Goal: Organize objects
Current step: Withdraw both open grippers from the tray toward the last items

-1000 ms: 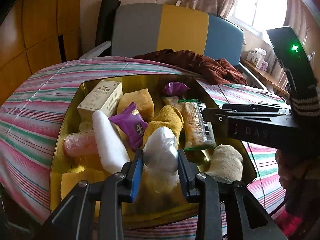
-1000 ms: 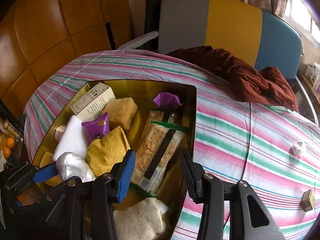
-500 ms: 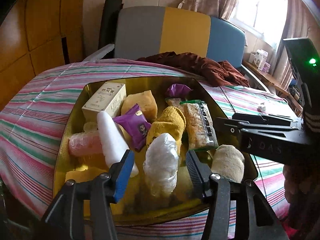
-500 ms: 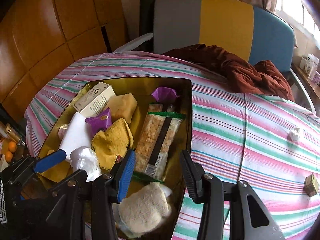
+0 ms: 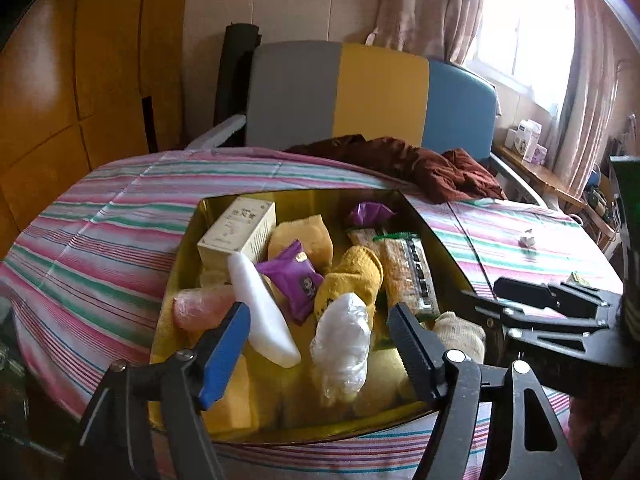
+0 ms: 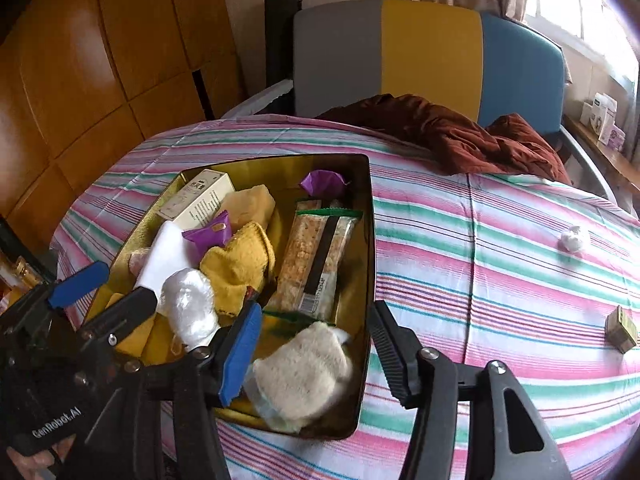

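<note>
A crinkled white plastic bundle (image 5: 342, 342) lies free in the gold tin (image 5: 304, 199), near its front edge, leaning against a yellow cloth (image 5: 352, 276). The left tool (image 5: 320, 344) is spread wide around the bundle without touching it. The right tool (image 6: 316, 344) (also wide and holding nothing) hangs over the tin's front right corner, above a cream sponge (image 6: 304, 372). The tin is crowded. Right of it the striped bedspread (image 6: 480, 248) lies mostly bare, apart from a white wad (image 6: 574, 238) and a small box (image 6: 620, 329) near its right edge.
</note>
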Motion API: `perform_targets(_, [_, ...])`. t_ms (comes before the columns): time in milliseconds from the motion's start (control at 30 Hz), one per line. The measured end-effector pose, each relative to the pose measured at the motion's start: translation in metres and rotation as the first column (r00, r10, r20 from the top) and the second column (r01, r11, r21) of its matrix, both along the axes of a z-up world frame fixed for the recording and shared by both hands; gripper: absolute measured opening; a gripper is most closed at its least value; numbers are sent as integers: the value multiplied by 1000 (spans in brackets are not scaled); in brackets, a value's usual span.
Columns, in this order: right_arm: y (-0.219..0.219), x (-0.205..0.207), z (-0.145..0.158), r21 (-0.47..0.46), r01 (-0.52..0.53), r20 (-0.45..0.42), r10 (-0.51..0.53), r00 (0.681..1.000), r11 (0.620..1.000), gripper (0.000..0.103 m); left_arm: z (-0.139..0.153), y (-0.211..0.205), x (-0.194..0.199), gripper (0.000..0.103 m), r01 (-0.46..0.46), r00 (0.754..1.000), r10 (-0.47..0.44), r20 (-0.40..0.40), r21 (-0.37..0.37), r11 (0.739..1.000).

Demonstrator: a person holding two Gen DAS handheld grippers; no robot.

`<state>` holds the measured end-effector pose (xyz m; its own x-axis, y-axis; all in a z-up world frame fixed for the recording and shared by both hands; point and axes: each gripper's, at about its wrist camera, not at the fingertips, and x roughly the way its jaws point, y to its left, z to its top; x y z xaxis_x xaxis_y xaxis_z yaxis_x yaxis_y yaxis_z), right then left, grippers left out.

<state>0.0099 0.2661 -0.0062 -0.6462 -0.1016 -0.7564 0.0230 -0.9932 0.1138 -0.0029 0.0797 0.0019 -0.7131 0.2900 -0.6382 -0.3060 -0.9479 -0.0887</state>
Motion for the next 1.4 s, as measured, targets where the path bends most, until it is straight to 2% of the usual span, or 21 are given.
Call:
perform_targets(367, [2,21,10,49,27,-30,-25,999,998,57,20,3,14,76,27,998,-28,-56,-12,1000])
perform_targets(633, [32,30,22,63,113,-36,-111,993,992,57,32,25,28,77,102,989,-108,-98,-60,993])
perform_targets(767, [53,34,26,59,158,-31,-157,987,986,57,36,37,31,82,143,983,-150,-106,-76,987])
perform_targets(800, [58,34,26,61,167,-29,-166,986,984,58,36,40,32,84,152,981,-160,-107,-80,985])
perform_targets(900, [73,38,28,63,195,-30,-193,981,979,83,38,50,33,88,182,975,-191,-109,-91,979])
perform_targets(1200, [116,50,34,71,278,-26,-277,961,958,84,39,85,36,91,270,955,-280,-94,-111,957])
perform_targets(1300, [138,54,34,73,322,-7,-322,947,944,84,40,96,35,91,301,947,-309,-84,-102,948])
perform_targets(1400, [169,61,35,69,391,13,-392,920,918,84,40,108,34,91,348,933,-354,-65,-87,933])
